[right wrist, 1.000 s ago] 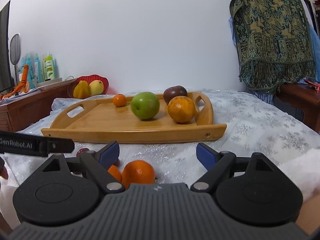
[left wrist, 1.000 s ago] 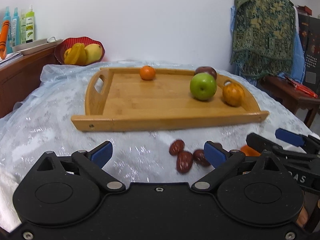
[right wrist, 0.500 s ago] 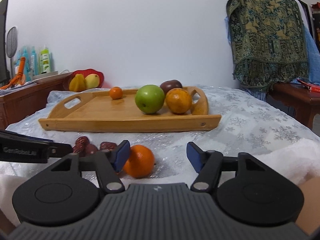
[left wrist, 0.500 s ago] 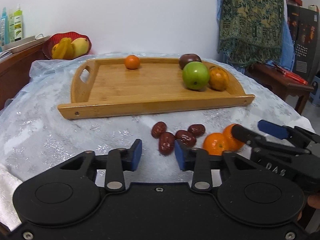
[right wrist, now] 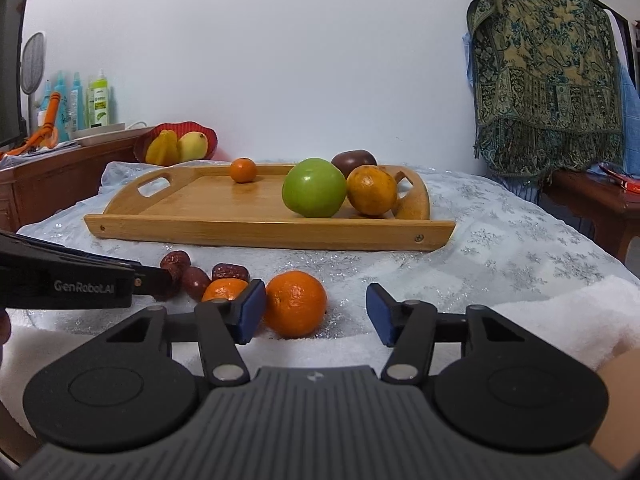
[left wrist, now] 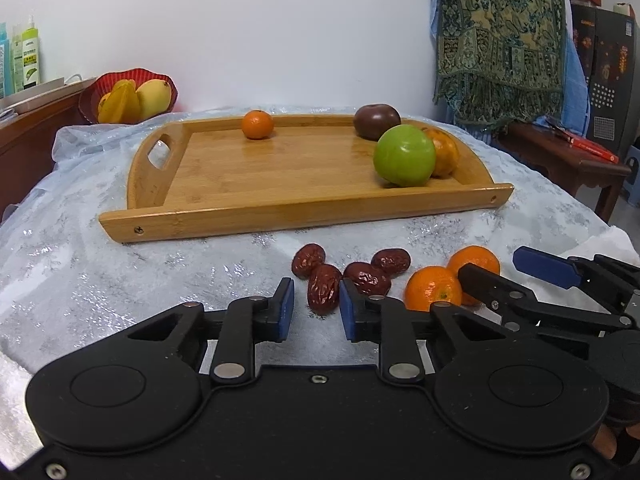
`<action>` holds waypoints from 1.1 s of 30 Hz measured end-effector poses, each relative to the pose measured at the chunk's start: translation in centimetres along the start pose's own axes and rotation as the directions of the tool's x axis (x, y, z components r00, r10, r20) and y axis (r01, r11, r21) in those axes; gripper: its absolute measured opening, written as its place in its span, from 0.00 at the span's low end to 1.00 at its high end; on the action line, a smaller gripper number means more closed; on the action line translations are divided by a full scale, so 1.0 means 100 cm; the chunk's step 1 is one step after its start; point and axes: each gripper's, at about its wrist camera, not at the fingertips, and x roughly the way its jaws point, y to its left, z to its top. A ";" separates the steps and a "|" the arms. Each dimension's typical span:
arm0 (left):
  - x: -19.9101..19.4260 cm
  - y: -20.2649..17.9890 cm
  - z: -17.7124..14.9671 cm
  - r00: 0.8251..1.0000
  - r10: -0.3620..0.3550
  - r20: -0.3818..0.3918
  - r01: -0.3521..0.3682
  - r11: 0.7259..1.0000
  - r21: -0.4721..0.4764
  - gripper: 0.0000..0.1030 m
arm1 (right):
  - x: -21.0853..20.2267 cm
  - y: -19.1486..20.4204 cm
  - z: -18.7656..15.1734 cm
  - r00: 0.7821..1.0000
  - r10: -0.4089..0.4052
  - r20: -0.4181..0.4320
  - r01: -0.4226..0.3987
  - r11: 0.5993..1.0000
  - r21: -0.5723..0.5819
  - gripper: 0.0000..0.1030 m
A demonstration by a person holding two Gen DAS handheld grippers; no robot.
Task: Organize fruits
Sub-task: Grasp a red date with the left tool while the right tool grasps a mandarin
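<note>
- Sitting at the far left on a wooden sideboard (right wrist: 60,172), a red bowl (left wrist: 128,94) is holding yellow fruit, with bottles (right wrist: 86,100) standing further left.
- Lying across the middle of the cloth-covered worktop (left wrist: 80,248), the wooden tray (left wrist: 280,168) is carrying a small mandarin (left wrist: 258,124) at its far edge, then a dark plum-coloured fruit (left wrist: 377,120), a green apple (left wrist: 404,156) and a large orange (right wrist: 371,189) bunched at its right end.
- Lying on the cloth just near of the tray, four red dates (left wrist: 352,270) are clustering together, left of two loose tangerines.
- Reaching in at the near left, the left hand-held gripper (left wrist: 314,310) is standing almost fully clenched, with one date (left wrist: 323,288) sitting in the narrow gap between its blue pads (left wrist: 286,308); whether the pads are actually pressing on it cannot be told.
- Resting right of the dates, the left tangerine (left wrist: 432,290) is touching the right tangerine (right wrist: 295,304).
- Coming in at the near right, the right hand-held gripper (right wrist: 316,312) is closing, its jaws not yet clamped; the right tangerine is sitting between them, against the left pad and clear of the right one.
- Hanging at the far right, a patterned green cloth (right wrist: 544,64) is draping over furniture beside a low wooden table (left wrist: 560,156).
</note>
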 end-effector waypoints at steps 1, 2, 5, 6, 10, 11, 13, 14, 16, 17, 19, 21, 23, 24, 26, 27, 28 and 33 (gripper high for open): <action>0.002 -0.001 0.000 1.000 -0.002 -0.003 0.002 1.000 -0.001 0.22 | 0.000 0.002 0.000 1.000 0.001 0.002 -0.001 1.000 -0.010 0.58; 0.003 -0.002 -0.001 1.000 -0.003 -0.005 0.002 1.000 -0.002 0.22 | 0.000 0.003 -0.001 1.000 0.003 0.004 -0.003 1.000 -0.019 0.58; 0.007 -0.003 -0.002 1.000 0.000 -0.009 0.000 1.000 -0.006 0.22 | 0.003 0.005 0.000 1.000 0.009 0.007 -0.009 1.000 -0.018 0.58; 0.008 -0.004 -0.002 1.000 0.001 -0.008 -0.001 1.000 -0.007 0.22 | 0.004 0.004 0.000 1.000 0.014 0.005 -0.014 1.000 -0.007 0.58; 0.010 -0.005 -0.002 1.000 0.002 -0.002 -0.002 1.000 -0.008 0.22 | 0.009 -0.004 0.001 0.998 0.065 -0.012 -0.064 0.996 0.069 0.58; 0.011 -0.005 -0.002 1.000 0.002 -0.003 -0.002 1.000 -0.009 0.22 | 0.010 -0.005 0.001 0.997 0.073 -0.018 -0.071 0.994 0.081 0.58; 0.012 -0.005 -0.003 1.000 0.002 -0.003 -0.002 1.000 -0.007 0.22 | 0.012 -0.004 0.000 0.997 0.078 -0.029 -0.076 0.993 0.085 0.58; 0.013 -0.005 -0.003 1.000 0.003 0.000 -0.003 1.000 -0.005 0.22 | 0.013 -0.003 -0.001 0.996 0.080 -0.031 -0.077 0.994 0.083 0.58; 0.013 -0.006 -0.003 1.000 0.005 0.003 -0.005 1.000 -0.001 0.22 | 0.016 -0.001 -0.002 0.995 0.090 -0.042 -0.087 0.993 0.077 0.58; 0.013 -0.006 -0.003 1.000 0.005 0.005 -0.005 1.000 0.000 0.20 | 0.017 0.001 -0.003 0.994 0.094 -0.048 -0.090 0.993 0.072 0.58; 0.013 -0.006 -0.004 1.000 0.013 0.009 -0.013 1.000 0.002 0.19 | 0.018 0.005 -0.004 0.996 0.080 -0.045 -0.078 0.996 0.053 0.56; 0.013 -0.005 -0.006 1.000 0.009 0.016 -0.008 1.000 -0.008 0.19 | 0.018 0.007 -0.005 0.996 0.075 -0.044 -0.073 0.996 0.043 0.57; 0.013 -0.005 -0.007 1.000 0.008 0.019 -0.008 1.000 -0.009 0.19 | 0.019 0.008 -0.005 0.997 0.071 -0.043 -0.070 0.997 0.041 0.57; 0.013 -0.005 -0.007 1.000 0.011 0.021 -0.010 1.000 -0.007 0.19 | 0.019 0.008 -0.005 0.997 0.069 -0.043 -0.068 0.997 0.037 0.57; 0.014 -0.006 -0.008 1.000 0.014 0.024 -0.014 1.000 -0.002 0.19 | 0.019 0.009 -0.005 0.997 0.065 -0.044 -0.063 0.997 0.032 0.56; 0.014 -0.006 -0.008 1.000 0.016 0.026 -0.016 1.000 0.000 0.19 | 0.019 0.010 -0.005 0.997 0.063 -0.043 -0.061 0.998 0.030 0.56; 0.014 -0.006 -0.008 0.999 0.016 0.027 -0.016 1.000 0.001 0.19 | 0.019 0.010 -0.005 0.997 0.061 -0.043 -0.060 0.998 0.029 0.56; 0.015 -0.006 -0.009 0.999 0.020 0.030 -0.021 1.000 0.003 0.22 | 0.019 0.011 -0.006 0.997 0.057 -0.042 -0.056 0.998 0.024 0.56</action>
